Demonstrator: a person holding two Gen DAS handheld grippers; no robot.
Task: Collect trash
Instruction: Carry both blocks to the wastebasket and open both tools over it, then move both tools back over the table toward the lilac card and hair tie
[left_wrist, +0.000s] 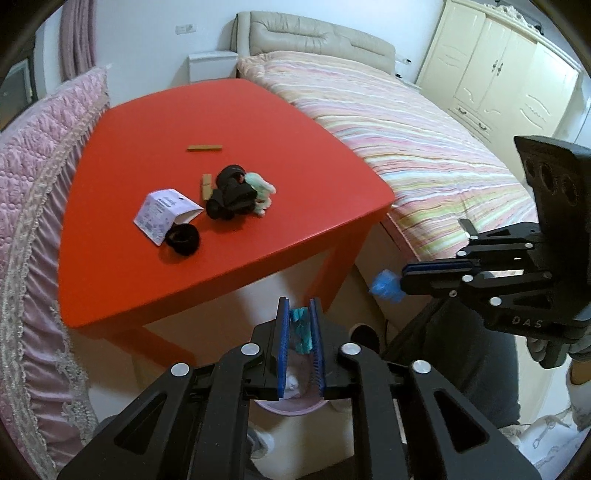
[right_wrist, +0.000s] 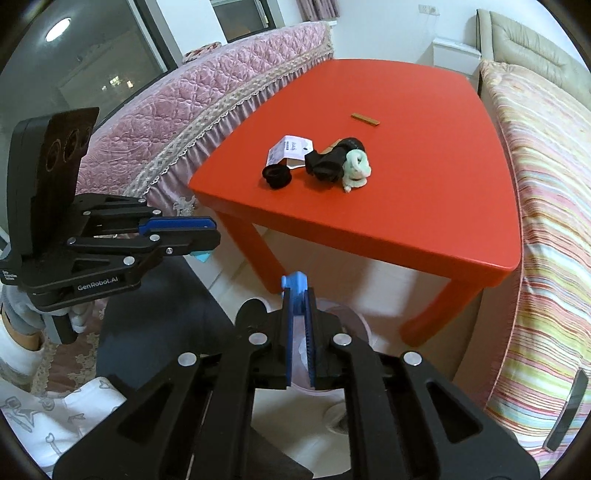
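Trash on red table beside striped bed, left tongs pinching teal scrap, right tongs pinching blue scrap.

The red table has a smooth, semi-glossy painted top. On it lie a printed paper packet, 2 matt wooden sticks, black cloth rolls and a pale green fuzzy sock. Both grippers look like matt black plastic with shiny metal rivets and ribbed blue pads. The bedspread is striped woven cloth.
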